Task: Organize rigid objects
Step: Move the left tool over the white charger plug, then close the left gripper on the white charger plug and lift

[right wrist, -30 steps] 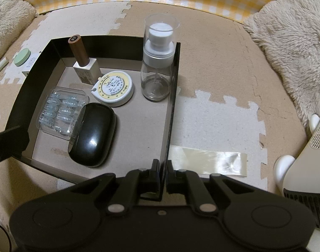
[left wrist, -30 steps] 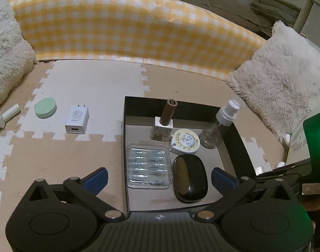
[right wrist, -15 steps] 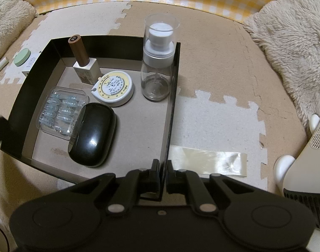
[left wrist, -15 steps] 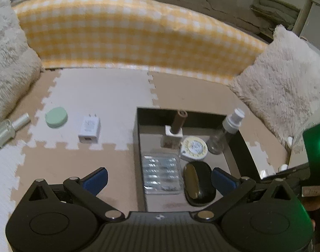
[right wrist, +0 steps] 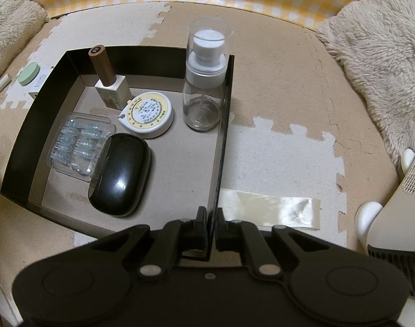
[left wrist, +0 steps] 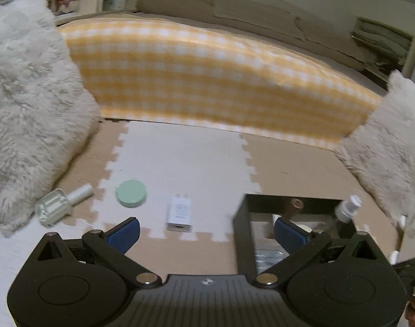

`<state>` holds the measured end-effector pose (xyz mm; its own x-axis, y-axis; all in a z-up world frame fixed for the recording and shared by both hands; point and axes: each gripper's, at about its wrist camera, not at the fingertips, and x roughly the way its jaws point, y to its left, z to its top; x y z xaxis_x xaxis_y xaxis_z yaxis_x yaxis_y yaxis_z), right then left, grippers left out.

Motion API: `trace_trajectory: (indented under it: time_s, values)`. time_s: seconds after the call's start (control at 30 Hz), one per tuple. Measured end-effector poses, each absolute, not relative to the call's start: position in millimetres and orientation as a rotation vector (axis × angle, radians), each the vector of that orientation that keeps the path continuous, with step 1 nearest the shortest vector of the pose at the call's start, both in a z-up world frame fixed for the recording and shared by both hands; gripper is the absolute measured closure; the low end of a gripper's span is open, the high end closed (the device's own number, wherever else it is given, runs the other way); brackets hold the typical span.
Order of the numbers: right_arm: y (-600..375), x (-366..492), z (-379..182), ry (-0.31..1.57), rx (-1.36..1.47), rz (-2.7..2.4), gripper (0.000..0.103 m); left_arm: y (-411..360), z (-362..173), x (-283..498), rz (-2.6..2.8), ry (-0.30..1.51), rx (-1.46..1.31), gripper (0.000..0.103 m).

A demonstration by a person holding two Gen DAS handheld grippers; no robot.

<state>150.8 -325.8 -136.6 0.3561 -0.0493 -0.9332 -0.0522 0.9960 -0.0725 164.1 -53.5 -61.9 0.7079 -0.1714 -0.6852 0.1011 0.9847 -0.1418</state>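
Right claw (right wrist: 211, 224) pinching the near end of the right wall of the black box (right wrist: 22, 147), pads pressed together on the thin panel. Left claw (left wrist: 206, 231) spread wide and empty, hanging above the foam floor mat (left wrist: 180, 163).

White charger (left wrist: 179, 212) lying flat on the mat just ahead of the left claw, roughly between the blue fingertips (left wrist: 124, 233), apart from them. Probably light, stiff and smooth-sided; best taken across its two narrow flanks, clear of the prongs at the far end. Green round tin (left wrist: 131, 193) a little further left, likely light and slick on its curved rim, so a grip across the full width. Small glass bottle (left wrist: 53, 208) on its side near the fluffy cushion (left wrist: 30, 109), apt to roll and fragile; hold on the squarish body rather than the cap. Box to the right of all three.
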Motion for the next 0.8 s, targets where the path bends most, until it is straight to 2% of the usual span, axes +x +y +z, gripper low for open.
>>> trace_trajectory:
  time_s: [0.33, 0.5, 0.57, 0.8]
  values:
    - [-326, 151, -137, 1.207, -0.095, 0.002, 0.097, -30, -89, 182, -0.139, 0.731, -0.085, 0.001]
    - [-326, 151, -137, 1.207, -0.096, 0.001, 0.097, -30, -106, 197, -0.166, 0.736, -0.107, 0.032]
    - [-326, 151, -137, 1.208, -0.096, 0.001, 0.097, -33, -112, 204, -0.186, 0.731, -0.107, 0.040]
    - [-326, 150, -137, 1.209, -0.099, 0.003, 0.097, -44, -137, 226, -0.201, 0.738, -0.077, 0.049]
